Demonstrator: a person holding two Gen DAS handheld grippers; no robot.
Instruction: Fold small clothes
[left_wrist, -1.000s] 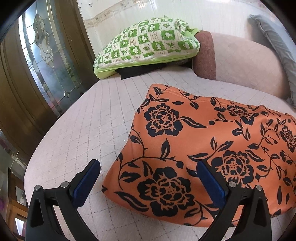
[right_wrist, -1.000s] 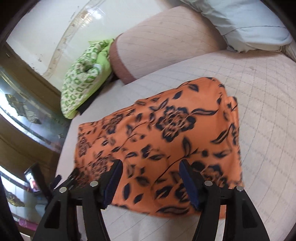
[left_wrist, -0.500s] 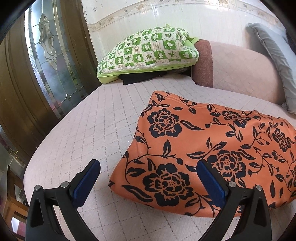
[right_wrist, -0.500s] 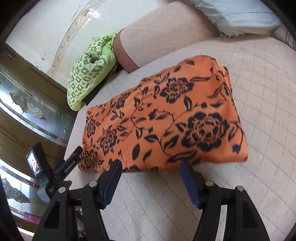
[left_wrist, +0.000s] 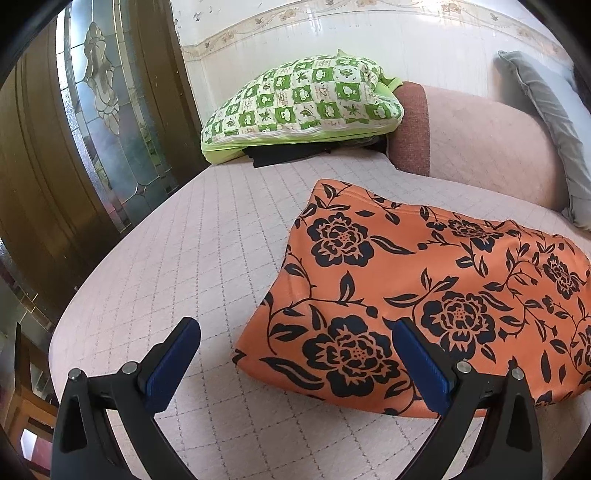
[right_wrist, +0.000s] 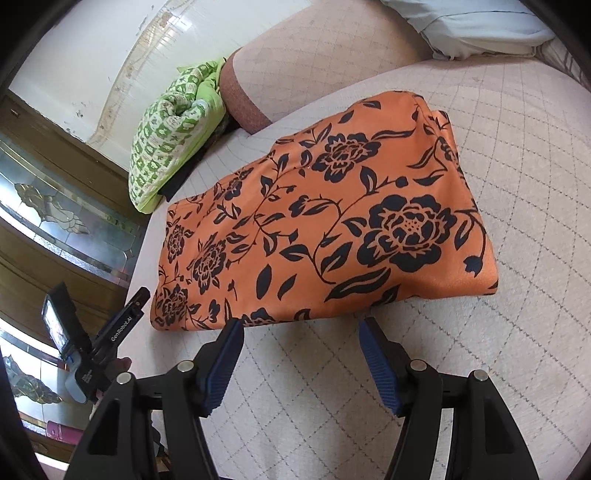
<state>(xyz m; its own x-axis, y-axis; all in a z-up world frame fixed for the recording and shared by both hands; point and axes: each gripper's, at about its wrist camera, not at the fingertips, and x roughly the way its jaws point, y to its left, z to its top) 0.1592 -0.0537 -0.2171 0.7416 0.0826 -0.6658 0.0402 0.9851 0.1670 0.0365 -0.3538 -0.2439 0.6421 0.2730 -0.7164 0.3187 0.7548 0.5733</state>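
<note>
Both my left gripper (left_wrist: 295, 354) and right gripper (right_wrist: 301, 345) sit open, empty, just short of the folded orange floral garment (right_wrist: 325, 221) on the quilted bed (left_wrist: 207, 258), so I'd pinch near-edge corners evenly for next fold

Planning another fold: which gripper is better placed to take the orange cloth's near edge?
Probably the left gripper: the orange floral cloth corner lies between its open jaws, while the right gripper hangs short of the hem.

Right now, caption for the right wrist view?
Open right gripper just short of the folded orange floral garment on the quilted bed.
</note>
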